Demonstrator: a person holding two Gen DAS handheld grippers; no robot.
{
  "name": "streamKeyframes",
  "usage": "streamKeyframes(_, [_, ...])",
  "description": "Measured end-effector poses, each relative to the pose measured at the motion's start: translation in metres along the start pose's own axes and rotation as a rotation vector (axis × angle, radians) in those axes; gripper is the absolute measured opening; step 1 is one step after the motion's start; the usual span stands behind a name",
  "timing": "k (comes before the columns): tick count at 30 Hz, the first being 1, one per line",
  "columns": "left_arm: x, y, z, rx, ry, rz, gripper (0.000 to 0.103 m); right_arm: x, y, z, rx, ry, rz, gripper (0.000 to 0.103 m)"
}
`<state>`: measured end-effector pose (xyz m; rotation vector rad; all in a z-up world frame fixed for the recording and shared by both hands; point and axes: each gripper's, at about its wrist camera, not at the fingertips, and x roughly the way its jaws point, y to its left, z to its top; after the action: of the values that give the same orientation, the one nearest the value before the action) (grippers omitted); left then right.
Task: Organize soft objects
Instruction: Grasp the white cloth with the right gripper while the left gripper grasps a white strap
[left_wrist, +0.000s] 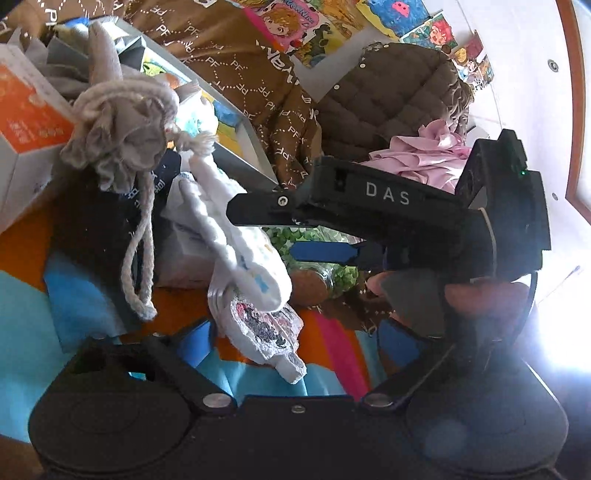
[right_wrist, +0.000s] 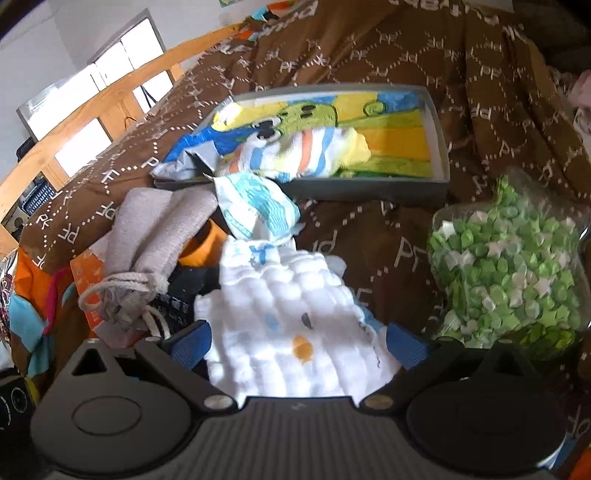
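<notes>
Scene: a bed under a brown quilt (right_wrist: 369, 44), strewn with soft things; a grey tray (right_wrist: 441, 162) lies further back, already holding a bright towel (right_wrist: 388, 129) and a striped cloth (right_wrist: 295, 151).
White cloth: a puffy white cloth (right_wrist: 295, 325) lies crumpled on the quilt, just beside a grey pouch (right_wrist: 147, 258) and near a bag of green paper stars (right_wrist: 513, 266).
Right gripper: the right gripper (right_wrist: 295, 345) stands spread, blue pads on either side of the white cloth. Whether the pads already press on it I cannot tell; the cloth bulges past them and the fisheye bends the edges.
Left gripper: the left gripper (left_wrist: 295, 341) is wide apart and holds nothing; the cloth's hanging end (left_wrist: 266, 328) dangles between its pads without clear contact.
Step in hand: probably securing the white cloth to move it to the tray.
Doing it well: close on a thick fold, not a loose corner, so the fabric does not slide out. Let the left gripper take the dangling end, so nothing drags.
Risk: the pouch's cord (right_wrist: 110, 288) lies close by and could snag; lift straight up before swinging across.
</notes>
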<state>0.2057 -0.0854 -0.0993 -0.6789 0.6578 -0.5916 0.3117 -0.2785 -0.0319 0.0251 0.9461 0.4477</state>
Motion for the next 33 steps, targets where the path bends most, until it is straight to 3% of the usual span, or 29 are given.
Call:
streamKeyframes(6, [0.005, -0.003, -0.001, 0.026, 0.034, -0.006, 0.078, 0.006, 0.001, -0.003, -0.009, 0.023, -0.032, 0.097])
streamKeyframes(9, [0.005, -0.004, -0.001, 0.034, 0.033, -0.008, 0.075, 0.007, 0.002, -0.004, -0.009, 0.042, -0.034, 0.089])
streamKeyframes(14, [0.003, -0.004, -0.001, 0.041, 0.015, -0.016, 0.072, 0.009, -0.004, -0.003, 0.031, 0.074, -0.027, 0.084])
streamKeyframes(21, [0.004, -0.006, 0.0, 0.061, 0.008, -0.031, 0.064, 0.003, -0.009, -0.001, 0.081, 0.068, 0.004, 0.058])
streamKeyframes(24, [0.003, -0.004, -0.001, 0.058, 0.0, -0.036, 0.063, 0.003, -0.013, 0.0, 0.119, 0.073, 0.019, 0.051])
streamKeyframes(33, [0.009, 0.005, -0.001, -0.006, -0.006, -0.026, 0.062, 0.002, -0.012, 0.0, 0.134, 0.075, 0.016, 0.045])
